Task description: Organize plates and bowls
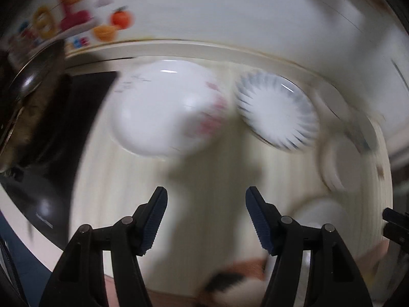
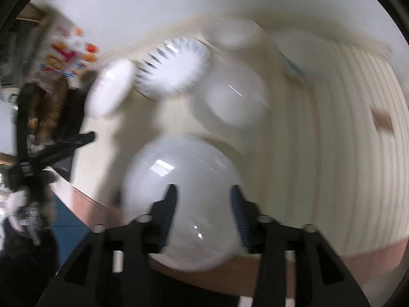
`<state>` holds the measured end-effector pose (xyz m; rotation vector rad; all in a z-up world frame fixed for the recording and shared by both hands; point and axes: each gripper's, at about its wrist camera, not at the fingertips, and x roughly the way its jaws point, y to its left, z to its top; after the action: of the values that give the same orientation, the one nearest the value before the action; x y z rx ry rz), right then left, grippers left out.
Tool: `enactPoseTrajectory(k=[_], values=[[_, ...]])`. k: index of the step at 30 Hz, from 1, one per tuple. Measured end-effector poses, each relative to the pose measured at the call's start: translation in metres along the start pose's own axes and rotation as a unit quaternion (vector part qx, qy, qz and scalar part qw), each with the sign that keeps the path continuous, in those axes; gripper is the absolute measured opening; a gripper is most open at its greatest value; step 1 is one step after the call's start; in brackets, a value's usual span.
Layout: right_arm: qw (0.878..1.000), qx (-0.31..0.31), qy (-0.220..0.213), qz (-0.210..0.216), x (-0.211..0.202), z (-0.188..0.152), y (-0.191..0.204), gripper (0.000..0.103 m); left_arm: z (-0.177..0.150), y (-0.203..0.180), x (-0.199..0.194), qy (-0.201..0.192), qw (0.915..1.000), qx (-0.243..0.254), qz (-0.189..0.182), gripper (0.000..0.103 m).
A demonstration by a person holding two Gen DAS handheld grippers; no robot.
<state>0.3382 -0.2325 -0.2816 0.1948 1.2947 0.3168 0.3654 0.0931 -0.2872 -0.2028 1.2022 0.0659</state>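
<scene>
In the left wrist view my left gripper (image 1: 205,204) is open and empty above a cream striped table mat (image 1: 204,168). Beyond it lie a white plate with pink marks (image 1: 163,107) and a white dish with blue radial stripes (image 1: 277,112), side by side. In the right wrist view my right gripper (image 2: 204,204) is open over a large plain white plate (image 2: 179,174) near the table's front edge; its pads do not press on the plate. Farther back are the blue-striped dish (image 2: 176,69), the pink-marked plate (image 2: 110,89) and a white bowl (image 2: 232,97). Both views are blurred.
More white dishes sit at the right (image 1: 337,166) and at the back (image 2: 232,34). A colourful printed box (image 1: 71,20) stands by the wall. A black panel (image 1: 76,128) and a metal pot (image 1: 30,76) lie at the left. The table's pink front edge (image 2: 370,255) is close.
</scene>
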Motion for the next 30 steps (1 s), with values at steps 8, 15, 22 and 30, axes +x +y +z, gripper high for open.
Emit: enactPoseTrajectory(k=[8, 15, 22, 30], values=[[0.997, -0.043, -0.007, 0.063, 0.108, 0.142, 0.121, 0.065, 0.046, 0.082, 0.056, 0.014, 0.9938, -0.103, 0.040, 0.062], [0.993, -0.120, 0.002, 0.008, 0.214, 0.232, 0.182, 0.054, 0.065, 0.094, 0.103, 0.043, 0.9914, -0.116, 0.043, 0.062], [0.989, -0.140, 0.041, -0.010, 0.277, 0.267, 0.198, 0.022, 0.079, 0.106, 0.121, 0.034, 0.9938, -0.106, 0.004, 0.051], [0.989, -0.133, 0.062, 0.027, 0.285, 0.267, 0.191, 0.018, 0.074, 0.108, 0.114, 0.020, 0.9952, -0.094, -0.019, 0.050]])
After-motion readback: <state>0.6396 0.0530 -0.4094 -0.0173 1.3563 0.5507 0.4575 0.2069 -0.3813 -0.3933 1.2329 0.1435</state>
